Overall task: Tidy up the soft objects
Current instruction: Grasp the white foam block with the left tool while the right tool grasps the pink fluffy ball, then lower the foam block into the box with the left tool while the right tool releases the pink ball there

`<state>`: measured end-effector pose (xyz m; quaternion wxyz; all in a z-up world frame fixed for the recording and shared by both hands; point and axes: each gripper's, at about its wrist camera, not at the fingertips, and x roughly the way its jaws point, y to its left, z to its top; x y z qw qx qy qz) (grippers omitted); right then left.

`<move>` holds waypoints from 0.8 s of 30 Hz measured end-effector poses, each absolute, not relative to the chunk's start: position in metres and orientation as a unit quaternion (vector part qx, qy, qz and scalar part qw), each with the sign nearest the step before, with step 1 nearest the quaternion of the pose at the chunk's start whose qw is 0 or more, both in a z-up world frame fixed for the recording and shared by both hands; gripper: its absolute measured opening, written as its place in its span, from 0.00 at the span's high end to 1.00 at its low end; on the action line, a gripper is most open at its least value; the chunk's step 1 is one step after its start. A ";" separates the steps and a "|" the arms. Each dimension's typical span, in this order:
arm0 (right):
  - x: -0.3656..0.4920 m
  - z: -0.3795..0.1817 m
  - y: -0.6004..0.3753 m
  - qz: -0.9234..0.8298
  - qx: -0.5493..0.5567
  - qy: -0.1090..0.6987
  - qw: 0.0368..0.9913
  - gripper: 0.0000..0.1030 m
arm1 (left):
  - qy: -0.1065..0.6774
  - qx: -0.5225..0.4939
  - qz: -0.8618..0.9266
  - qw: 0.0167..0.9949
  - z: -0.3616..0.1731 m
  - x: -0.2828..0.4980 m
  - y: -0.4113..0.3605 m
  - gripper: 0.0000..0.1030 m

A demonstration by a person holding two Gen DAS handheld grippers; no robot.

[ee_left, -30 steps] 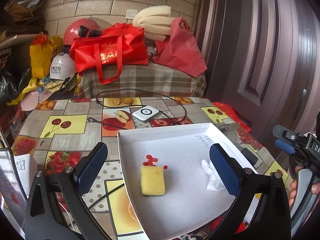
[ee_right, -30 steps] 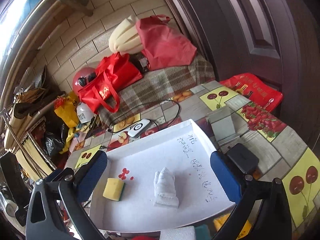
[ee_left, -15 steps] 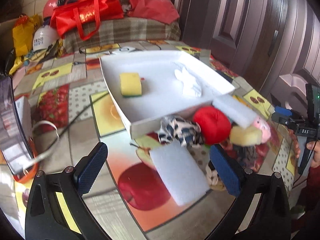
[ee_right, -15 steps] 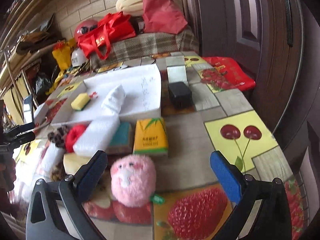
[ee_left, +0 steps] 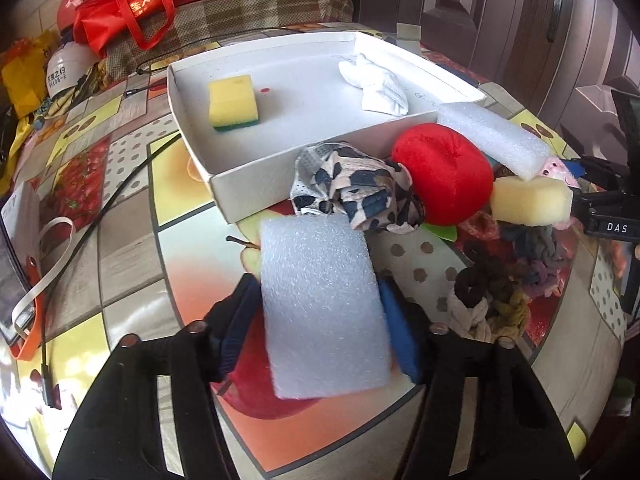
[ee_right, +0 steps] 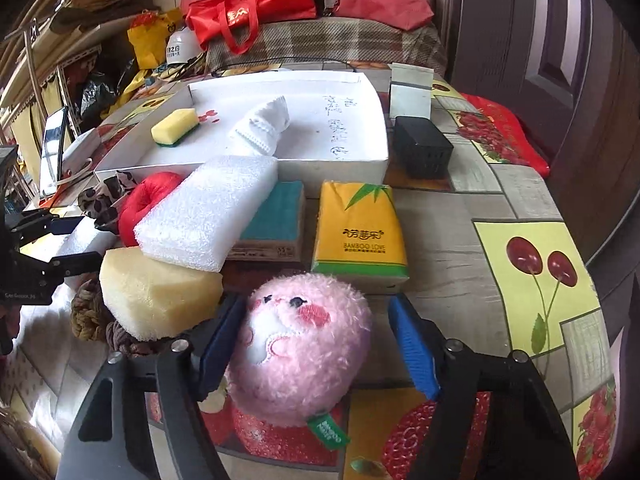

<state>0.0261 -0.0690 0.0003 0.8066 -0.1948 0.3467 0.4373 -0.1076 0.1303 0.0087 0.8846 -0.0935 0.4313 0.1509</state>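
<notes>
A white box point(ee_left: 248, 176) holds a yellow sponge point(ee_left: 232, 100) and a white folded cloth point(ee_left: 376, 84). My left gripper point(ee_left: 320, 320) is shut on a white foam sheet point(ee_left: 320, 308) lying in front of the box. A spotted cloth point(ee_left: 352, 188), a red plush ball point(ee_left: 444, 172), a foam block point(ee_left: 492, 136), a pale sponge point(ee_left: 528, 202) and knitted pieces point(ee_left: 488, 296) lie to its right. My right gripper point(ee_right: 316, 344) straddles a pink plush toy point(ee_right: 300, 344); its left finger touches it, the right finger point(ee_right: 412, 348) stands off.
A yellow tissue pack point(ee_right: 358, 228), a teal box point(ee_right: 272, 220) and a black box point(ee_right: 420, 146) sit near the white box point(ee_right: 332, 164). A cable point(ee_left: 100, 204) and an orange-strapped device point(ee_left: 24, 308) lie left. Red bags point(ee_right: 248, 12) and helmets are at the back.
Both grippers dropped from over the box to the pile at the table front. The left one closed on the foam sheet; the right one narrowed around the pink toy.
</notes>
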 end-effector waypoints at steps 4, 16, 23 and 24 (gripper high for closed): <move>0.019 0.001 -0.074 0.436 -0.193 0.345 0.808 0.50 | 0.425 -0.087 0.153 0.888 0.008 -0.122 0.136 0.50; 0.018 0.072 -0.132 0.425 -0.057 0.248 0.869 0.51 | 0.304 -0.106 0.233 0.918 0.064 -0.154 0.157 0.50; 0.014 0.089 -0.109 0.443 0.000 0.213 0.871 0.51 | 0.260 -0.076 0.218 0.938 0.101 -0.110 0.152 0.50; 0.016 0.091 -0.107 0.444 0.005 0.208 0.872 0.51 | 0.254 -0.076 0.215 0.940 0.105 -0.104 0.152 0.50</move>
